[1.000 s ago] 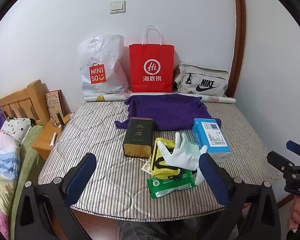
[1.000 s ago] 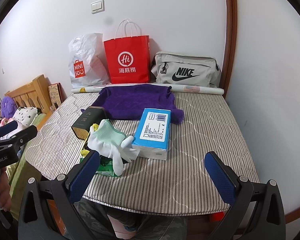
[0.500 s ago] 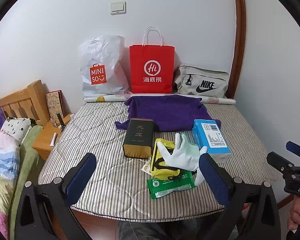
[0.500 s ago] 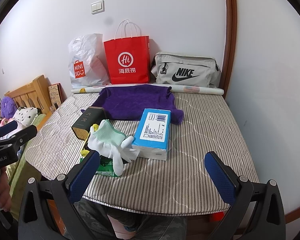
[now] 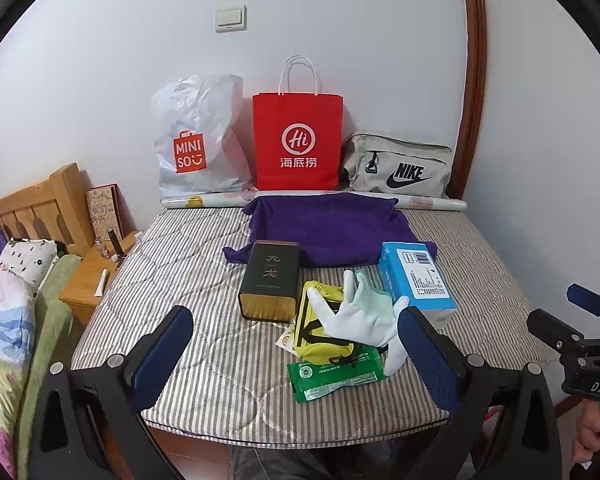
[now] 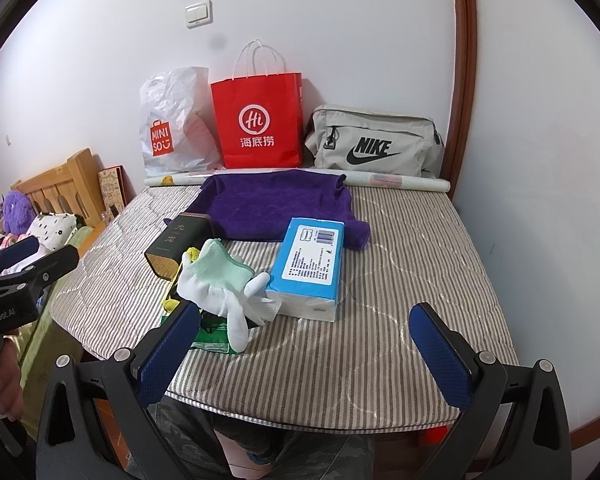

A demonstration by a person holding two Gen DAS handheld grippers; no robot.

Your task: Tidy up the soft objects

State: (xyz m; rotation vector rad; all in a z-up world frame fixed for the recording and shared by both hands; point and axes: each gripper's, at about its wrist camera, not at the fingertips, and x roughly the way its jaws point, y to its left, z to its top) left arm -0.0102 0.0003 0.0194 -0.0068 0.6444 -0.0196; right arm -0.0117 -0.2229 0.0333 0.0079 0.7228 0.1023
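1. Glove: white with a pale green cuff, draped on top of the yellow pouch. It touches the front corner of the blue tissue pack. One finger hangs down to the green packet.
2. Purple cloth: spread flat further back, with its near edge under the dark tin and the tissue pack.
3. Progress, my read: nothing sorted yet. Soft and hard items sit mixed in one cluster near the front of the striped mattress. All picks are left to do.
4. Likely destinations, a guess: white plastic bag, red paper bag and grey zip bag, lined up against the wall behind the cloth. The frames don't show which one takes what.
5. Left gripper: jaws wide apart, nothing between them, held at the front edge of the mattress. In its own view the glove lies just ahead, beside the right-hand pad; no contact.
6. Right gripper: jaws also wide apart and empty. In its view the glove sits just past the left-hand pad and the tissue pack is ahead in the gap, apart from both pads.
7. Next, a judgement: the glove is the nearest soft item to both grippers. It is limp and lies on the pouch, so a grab could snag the pouch under it.
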